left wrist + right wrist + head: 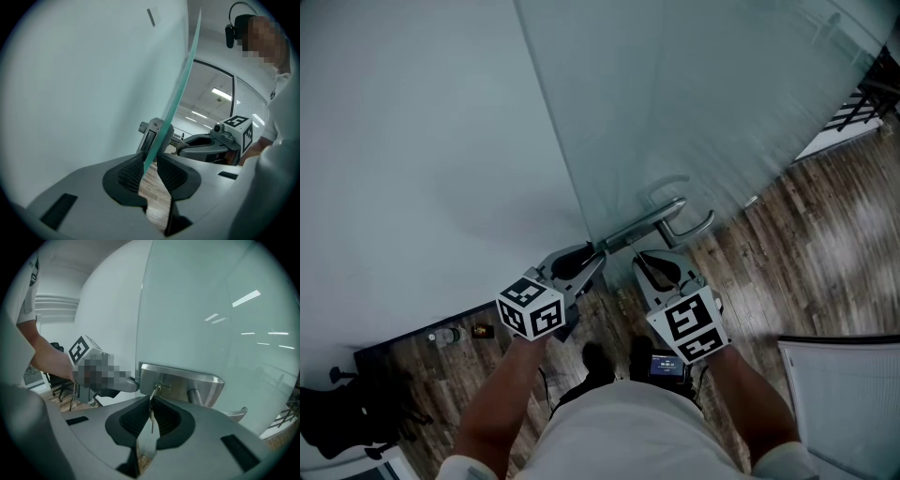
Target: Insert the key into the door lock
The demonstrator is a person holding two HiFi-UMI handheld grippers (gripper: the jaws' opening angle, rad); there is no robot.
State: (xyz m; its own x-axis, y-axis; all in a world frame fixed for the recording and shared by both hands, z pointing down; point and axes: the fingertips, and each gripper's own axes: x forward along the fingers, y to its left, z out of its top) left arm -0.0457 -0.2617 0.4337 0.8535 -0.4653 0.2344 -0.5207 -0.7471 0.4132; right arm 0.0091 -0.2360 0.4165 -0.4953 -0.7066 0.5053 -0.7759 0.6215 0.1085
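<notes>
— What does the head view show?
— Your left gripper (596, 255) and right gripper (651, 261) meet at the edge of a pale glass door (694, 112), beside its brushed steel lever handle (647, 223).
— And the left gripper view?
— Its fingers (129, 173) stand spread either side of the door's green edge, not clamping it.
— The right gripper view?
— Those fingers (136, 420) pinch a small silver metal key (153, 393), its tip at the keyhole of the steel lock plate (187, 383).

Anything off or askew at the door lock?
Nothing stands out. The key sits in the lock, pinched by the right gripper; the left gripper straddles the edge of the glass door. No damage visible.
</notes>
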